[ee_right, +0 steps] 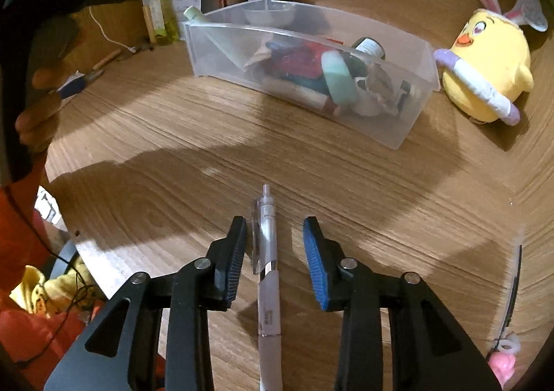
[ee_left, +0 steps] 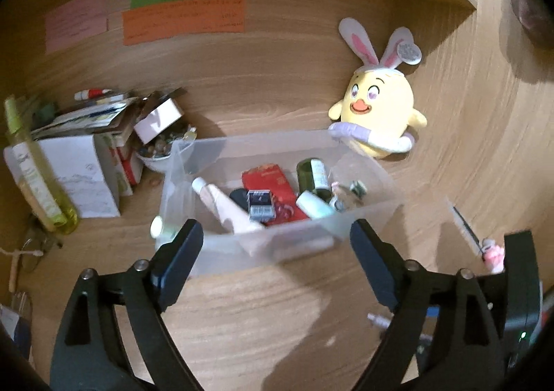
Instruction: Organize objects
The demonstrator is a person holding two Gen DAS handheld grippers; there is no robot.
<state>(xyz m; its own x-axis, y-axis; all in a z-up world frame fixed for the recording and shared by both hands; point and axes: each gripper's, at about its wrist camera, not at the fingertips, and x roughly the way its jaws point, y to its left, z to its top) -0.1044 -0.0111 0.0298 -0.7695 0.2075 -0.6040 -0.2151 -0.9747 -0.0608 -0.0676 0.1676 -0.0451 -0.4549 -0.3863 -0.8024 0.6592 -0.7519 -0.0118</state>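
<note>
Pen (ee_right: 267, 252) flat on the worktop (ee_right: 346, 183), between the pads of the right tool (ee_right: 273, 245), which stands narrow but not pressing, set astride for a pickup. Long axis along the tool's own line, tip pointing away toward the clear bin (ee_right: 391, 128). Left tool (ee_left: 277, 245) spread wide and holding nothing, poised near the bin's front wall, likely after a drop.
</note>
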